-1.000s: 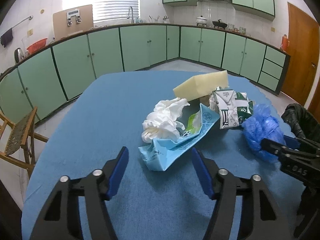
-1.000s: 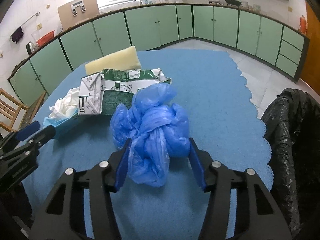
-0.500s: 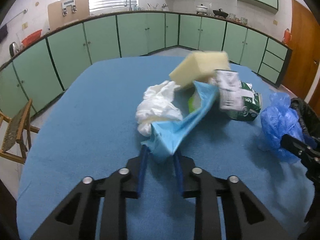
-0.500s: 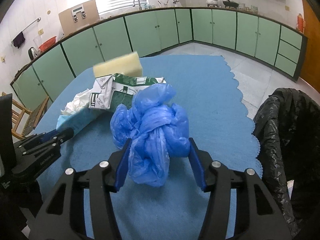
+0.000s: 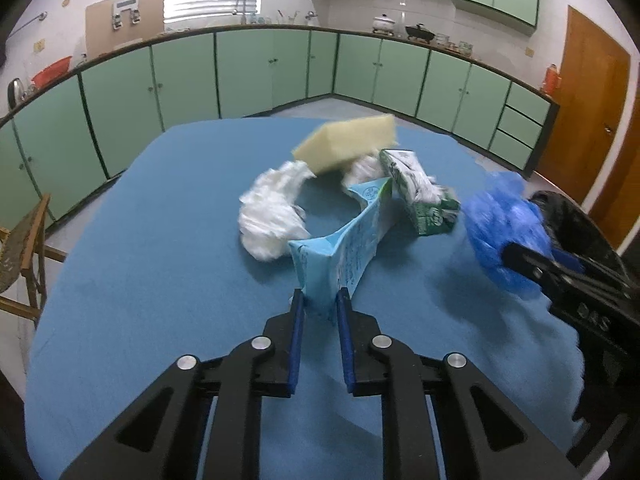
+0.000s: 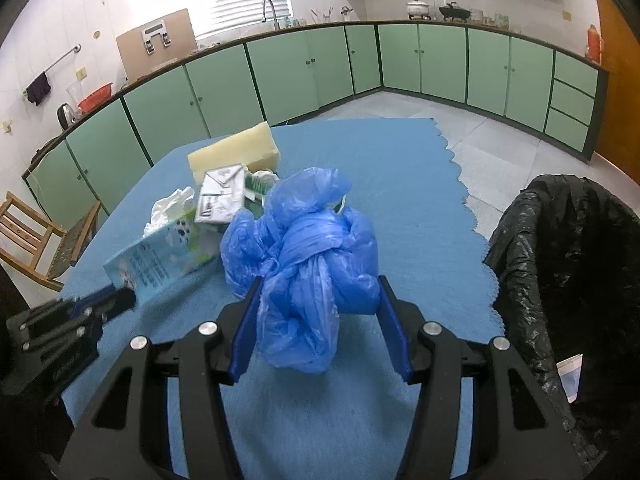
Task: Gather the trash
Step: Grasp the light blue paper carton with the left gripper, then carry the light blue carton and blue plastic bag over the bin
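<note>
The light-blue carton (image 5: 340,248) runs lengthwise away from the left tool (image 5: 319,306), which pinches its near end above the bench (image 5: 152,240). The right tool (image 6: 318,322) presses on the blue plastic bag (image 6: 308,252), lifted beside the black bin bag (image 6: 568,264). White tissue (image 5: 272,212), a green carton (image 5: 420,192) and a yellow sponge (image 5: 348,140) crowd behind.

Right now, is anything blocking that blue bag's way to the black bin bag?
Nothing visible does. The blue plastic bag sits between the right gripper fingers, and only bare blue tablecloth lies between it and the black bin bag at the table's right edge. The other trash lies on the opposite side.
</note>
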A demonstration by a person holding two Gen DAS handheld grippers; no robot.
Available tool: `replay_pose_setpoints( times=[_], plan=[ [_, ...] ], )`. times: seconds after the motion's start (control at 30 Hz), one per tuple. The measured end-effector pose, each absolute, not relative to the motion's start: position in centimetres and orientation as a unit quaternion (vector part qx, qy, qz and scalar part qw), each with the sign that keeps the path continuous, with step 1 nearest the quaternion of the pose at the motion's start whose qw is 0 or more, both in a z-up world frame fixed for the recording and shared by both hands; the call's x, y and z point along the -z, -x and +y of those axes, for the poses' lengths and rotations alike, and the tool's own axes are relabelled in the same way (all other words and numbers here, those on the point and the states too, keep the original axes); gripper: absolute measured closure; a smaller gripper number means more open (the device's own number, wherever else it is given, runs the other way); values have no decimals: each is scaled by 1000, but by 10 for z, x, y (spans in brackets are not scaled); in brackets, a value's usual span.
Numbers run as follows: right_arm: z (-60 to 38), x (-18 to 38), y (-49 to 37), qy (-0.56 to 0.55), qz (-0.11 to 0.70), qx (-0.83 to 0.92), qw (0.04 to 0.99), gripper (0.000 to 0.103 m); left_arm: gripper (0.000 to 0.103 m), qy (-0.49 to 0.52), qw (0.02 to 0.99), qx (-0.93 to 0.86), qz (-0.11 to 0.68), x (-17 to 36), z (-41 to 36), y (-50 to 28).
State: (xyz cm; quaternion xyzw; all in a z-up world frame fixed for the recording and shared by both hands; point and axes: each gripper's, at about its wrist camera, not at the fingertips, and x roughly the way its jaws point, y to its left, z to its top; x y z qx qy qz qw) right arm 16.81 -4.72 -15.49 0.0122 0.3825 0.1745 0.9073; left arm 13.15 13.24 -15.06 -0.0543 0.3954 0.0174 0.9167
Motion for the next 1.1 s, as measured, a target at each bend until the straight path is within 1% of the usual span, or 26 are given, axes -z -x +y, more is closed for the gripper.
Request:
replay_pose_setpoints(
  times=[0.07,0.1,0.13,0.17,0.23,0.33,0.43,0.63,0.7,0.77,0.9,1.1],
  plan=[
    [-49,155,-166,-12,382,-173,908,50,86,57,912,-2,406,155,125,-125],
    [-50,155,-164,-12,383,-172,908,50,83,58,911,1,408,157,124,-124],
    [-51,155,-162,-11,383,-172,907,50,69,58,910,2,411,159,122,-122],
    [-53,156,-161,-11,384,-171,907,50,52,60,909,3,412,160,121,-121],
    [-57,156,-158,-11,384,-167,908,50,43,62,910,3,411,160,121,-121],
    [-63,156,-156,-15,385,-161,909,50,37,45,912,-3,407,160,117,-126],
    [-67,155,-156,-18,383,-157,910,50,35,34,914,-4,404,161,115,-135],
    [-72,153,-158,-22,381,-151,912,50,35,15,916,5,401,166,110,-151],
    [-73,154,-158,-22,382,-149,912,50,48,19,916,9,402,169,109,-155],
    [-74,155,-159,-23,384,-147,911,50,71,25,912,13,410,172,108,-157],
    [-75,155,-158,-24,384,-144,912,50,73,32,913,11,407,173,108,-154],
    [-74,148,-156,-25,380,-144,913,50,73,39,921,-6,388,158,109,-138]
  ],
)
